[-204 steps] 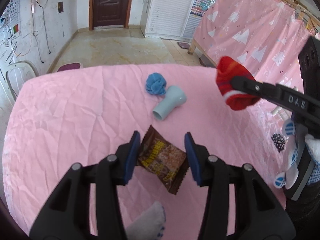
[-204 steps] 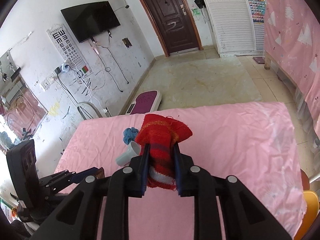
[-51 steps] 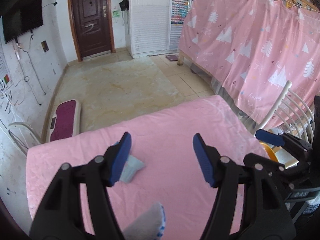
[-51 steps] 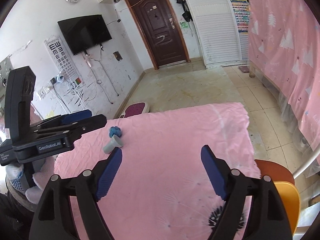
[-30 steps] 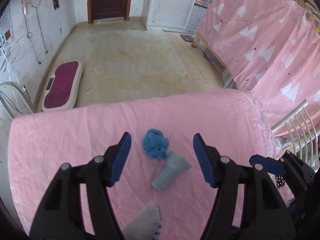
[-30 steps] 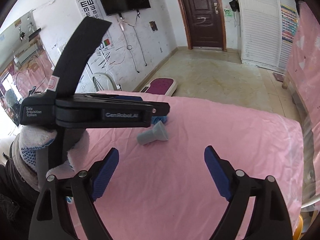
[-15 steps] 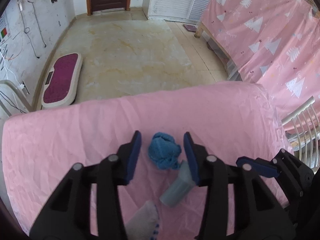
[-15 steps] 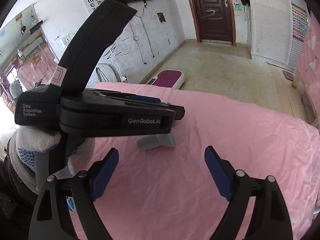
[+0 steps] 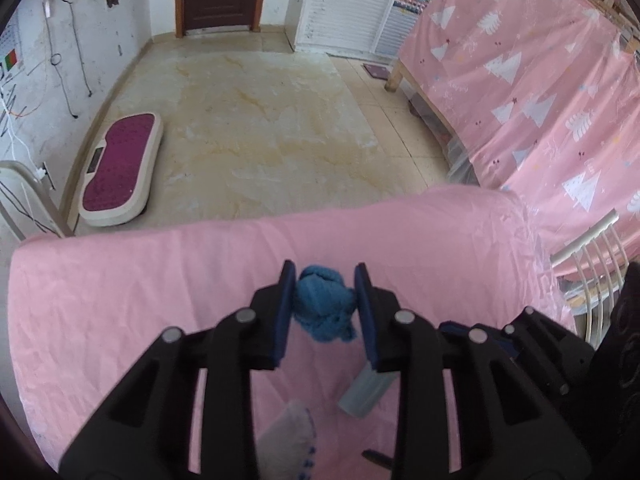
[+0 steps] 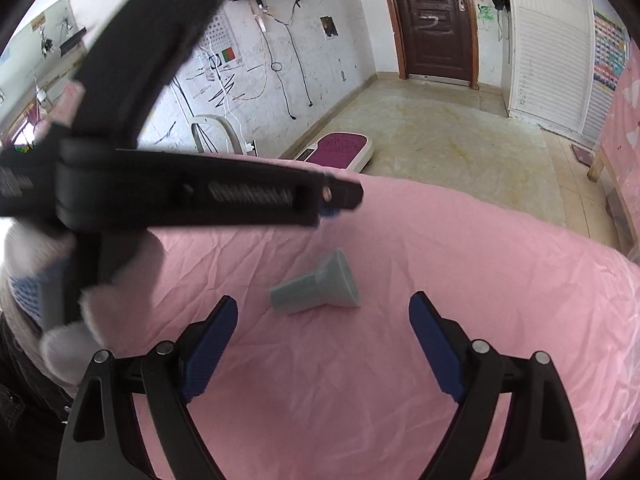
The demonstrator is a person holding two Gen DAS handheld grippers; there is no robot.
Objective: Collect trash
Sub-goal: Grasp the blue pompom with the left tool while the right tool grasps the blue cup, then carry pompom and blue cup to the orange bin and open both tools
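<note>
The left gripper [image 9: 324, 308] is closing with the blue wad [image 9: 323, 307] squeezed between its pads, while the grey funnel [image 10: 316, 286] lies just ahead of the empty, wide-open right gripper [image 10: 323, 340], its long axis crosswise to the fingers.
</note>
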